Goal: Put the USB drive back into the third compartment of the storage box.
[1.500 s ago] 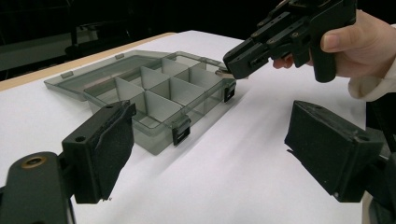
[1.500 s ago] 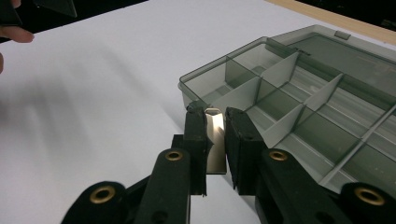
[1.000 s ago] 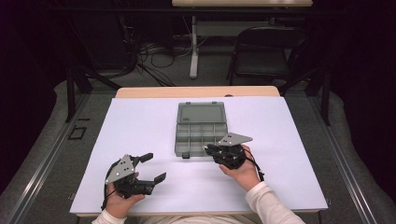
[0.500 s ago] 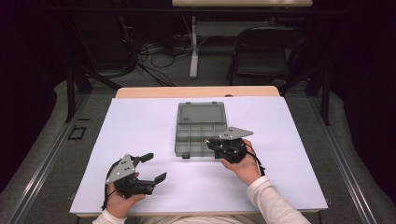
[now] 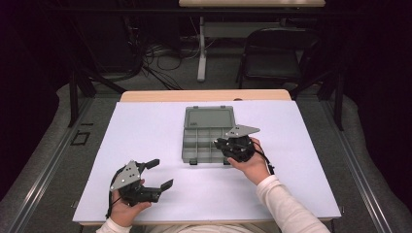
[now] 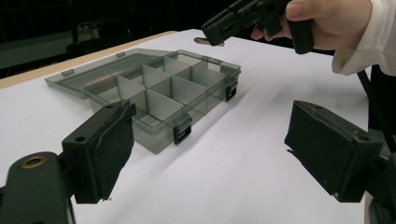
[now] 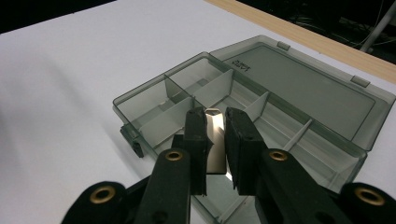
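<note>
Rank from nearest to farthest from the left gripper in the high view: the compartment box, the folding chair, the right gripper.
1. compartment box, mid-table, up and right of the left gripper.
2. right gripper, at the box's right edge.
3. folding chair, beyond the table.

A lab-like recording room is showing here: a white-topped table (image 5: 145,145) is standing on grey flooring, with tangled cables (image 5: 160,58) and a folding chair (image 5: 277,58) sitting beyond its far edge in darkness.
</note>
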A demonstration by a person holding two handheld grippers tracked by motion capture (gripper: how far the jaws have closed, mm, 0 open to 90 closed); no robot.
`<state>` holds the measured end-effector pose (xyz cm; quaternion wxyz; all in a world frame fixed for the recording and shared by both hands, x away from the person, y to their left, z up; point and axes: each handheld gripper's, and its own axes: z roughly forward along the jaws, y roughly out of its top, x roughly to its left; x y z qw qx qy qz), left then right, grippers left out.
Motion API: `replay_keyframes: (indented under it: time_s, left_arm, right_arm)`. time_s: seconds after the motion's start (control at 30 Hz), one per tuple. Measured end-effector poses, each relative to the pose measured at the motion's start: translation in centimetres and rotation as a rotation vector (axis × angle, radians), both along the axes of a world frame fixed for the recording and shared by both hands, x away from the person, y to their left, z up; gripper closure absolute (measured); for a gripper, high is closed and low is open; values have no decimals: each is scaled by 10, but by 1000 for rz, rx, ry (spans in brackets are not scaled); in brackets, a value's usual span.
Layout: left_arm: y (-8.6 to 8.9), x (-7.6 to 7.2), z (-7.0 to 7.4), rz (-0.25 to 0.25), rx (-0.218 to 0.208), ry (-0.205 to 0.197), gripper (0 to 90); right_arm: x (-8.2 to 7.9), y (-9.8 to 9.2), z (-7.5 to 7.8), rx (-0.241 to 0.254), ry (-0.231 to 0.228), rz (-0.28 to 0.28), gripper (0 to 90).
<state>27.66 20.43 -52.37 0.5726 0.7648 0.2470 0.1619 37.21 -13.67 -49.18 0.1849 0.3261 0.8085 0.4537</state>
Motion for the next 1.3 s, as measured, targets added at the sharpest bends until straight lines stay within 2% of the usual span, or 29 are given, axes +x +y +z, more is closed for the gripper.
replay_keyframes:
  time_s: [0.67,1.3]
  left_arm:
    - [0,0,0,0,3,5,149]
    - [0,0,0,5,7,4,150]
  right_arm:
    - [23,0,6,-24,11,-33,794]
    - [44,0,-10,-53,45,-79,794]
